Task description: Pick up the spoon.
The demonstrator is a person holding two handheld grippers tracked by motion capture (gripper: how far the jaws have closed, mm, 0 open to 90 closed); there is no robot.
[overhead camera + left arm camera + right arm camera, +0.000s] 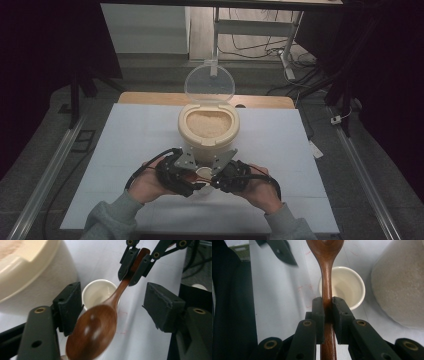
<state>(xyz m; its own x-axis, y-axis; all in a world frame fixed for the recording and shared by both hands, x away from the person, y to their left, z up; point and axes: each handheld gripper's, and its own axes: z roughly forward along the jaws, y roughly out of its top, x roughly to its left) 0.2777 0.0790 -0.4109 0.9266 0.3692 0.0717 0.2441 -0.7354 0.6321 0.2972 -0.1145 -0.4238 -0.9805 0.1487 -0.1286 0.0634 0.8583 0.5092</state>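
Observation:
A brown wooden spoon (325,270) is held level just above a small white empty cup (348,287). My right gripper (327,307) is shut on the spoon's handle. In the left gripper view the spoon's bowl (95,330) lies between the jaws of my left gripper (113,305), which stands open with a gap on both sides. Farther off in that view, the right gripper (133,267) pinches the handle, with the cup (96,293) beneath. In the high view both grippers, left (195,186) and right (216,181), meet over the cup (202,174) at the table's near middle.
A cream container (207,135) full of rice stands just behind the cup, its clear round lid (210,82) raised upright at the back. A white sheet (125,145) covers the table. Metal rails run along the floor on both sides.

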